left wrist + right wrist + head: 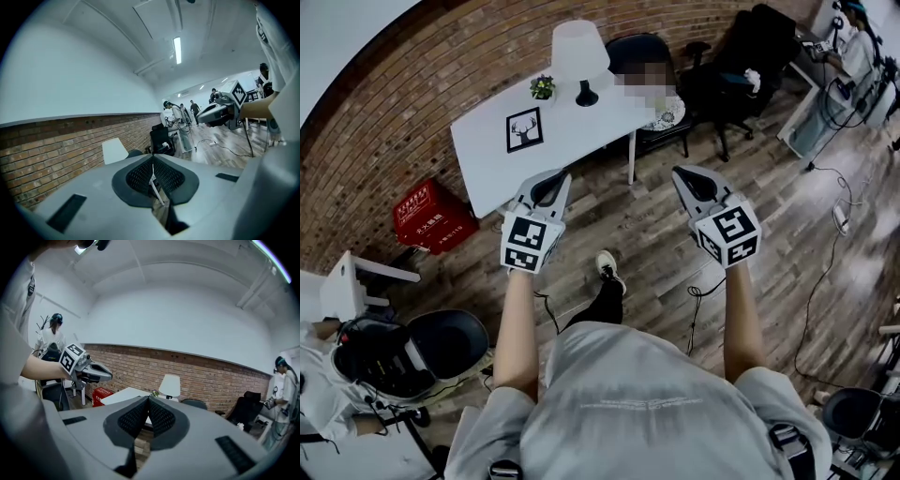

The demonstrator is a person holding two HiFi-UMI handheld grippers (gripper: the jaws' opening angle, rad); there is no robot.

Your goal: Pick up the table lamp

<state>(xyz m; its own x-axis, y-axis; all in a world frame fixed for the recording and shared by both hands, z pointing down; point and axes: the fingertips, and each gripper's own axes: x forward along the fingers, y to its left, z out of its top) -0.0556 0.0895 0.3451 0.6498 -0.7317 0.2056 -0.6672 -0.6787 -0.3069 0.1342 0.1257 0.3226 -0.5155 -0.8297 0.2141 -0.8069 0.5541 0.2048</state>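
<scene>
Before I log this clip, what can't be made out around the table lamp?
- Left gripper view: table lamp base hidden behind the left gripper.
- Head view: lamp cord or switch too small to tell.
- Head view: chair behind the white table partly under a blur patch.

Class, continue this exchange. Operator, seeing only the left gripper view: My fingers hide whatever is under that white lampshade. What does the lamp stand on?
Observer: The table lamp with white shade and black base stands on a white rectangular table.
Operator: Anything beside it?
Observer: A small green potted plant sits left of the base, not touching.
Operator: And nearer me?
Observer: A black-framed deer picture sits on the table's near side, toward the left gripper.
</scene>
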